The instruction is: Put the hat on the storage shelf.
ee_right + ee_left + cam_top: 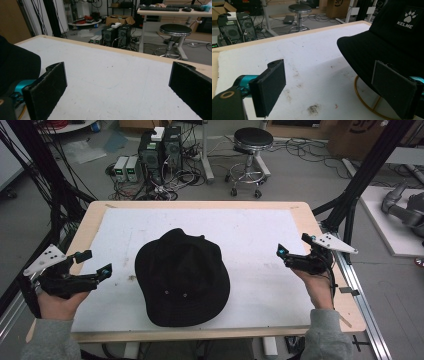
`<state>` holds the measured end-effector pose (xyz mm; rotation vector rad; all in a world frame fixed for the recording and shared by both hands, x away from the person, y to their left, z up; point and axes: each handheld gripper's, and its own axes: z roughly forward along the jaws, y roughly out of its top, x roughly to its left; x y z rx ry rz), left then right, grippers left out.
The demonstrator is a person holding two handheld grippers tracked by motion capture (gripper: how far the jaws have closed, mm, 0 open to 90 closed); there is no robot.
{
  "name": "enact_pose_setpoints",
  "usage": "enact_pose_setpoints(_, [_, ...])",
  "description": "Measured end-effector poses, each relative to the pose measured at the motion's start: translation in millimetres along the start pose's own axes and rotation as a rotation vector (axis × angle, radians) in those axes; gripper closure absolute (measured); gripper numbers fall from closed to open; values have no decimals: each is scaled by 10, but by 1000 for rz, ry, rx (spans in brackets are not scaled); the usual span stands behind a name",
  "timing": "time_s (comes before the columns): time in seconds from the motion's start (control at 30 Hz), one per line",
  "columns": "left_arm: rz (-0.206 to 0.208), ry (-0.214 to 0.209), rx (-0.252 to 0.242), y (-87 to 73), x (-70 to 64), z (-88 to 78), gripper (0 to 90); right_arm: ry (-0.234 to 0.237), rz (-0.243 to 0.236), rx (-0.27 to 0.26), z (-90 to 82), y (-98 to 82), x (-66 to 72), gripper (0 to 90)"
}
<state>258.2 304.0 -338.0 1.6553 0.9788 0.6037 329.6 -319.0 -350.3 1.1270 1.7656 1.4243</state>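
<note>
Black hat (pixel 182 279) lying centre frame on the white surface (pixel 250 240), left hand-held gripper (pixel 95 265) at lower left, right hand-held gripper (pixel 291 251) at right, both jaws spread wide, gripping nothing

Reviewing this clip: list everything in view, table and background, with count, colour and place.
hat: 1, black, table centre, on a yellow wire ring
pad: 1, white, stained, covering the table
table: 1, light wood
stool: 1, black seat, floor beyond the table
computer towers: 2, dark, floor behind the table
left gripper: 1, black, left of the hat, open
right gripper: 1, black, right of the hat, open
hands: 2, grey sleeves, bottom corners
</note>
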Motion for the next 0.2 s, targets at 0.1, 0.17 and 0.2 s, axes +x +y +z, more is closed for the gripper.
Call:
enact_pose_setpoints(0.1, [-1,1,-2,4,-8,14,124,-12,3,-9,-24,-62,-17,12])
enact_pose_setpoints(0.17, [1,-1,-2,13,-18,24,123,10,-4,0,-30,-70,-38,12])
enact_pose_setpoints(0.2, [4,-3,-4,21,-24,28,124,-2,-1,-7,-39,-69,-42,12])
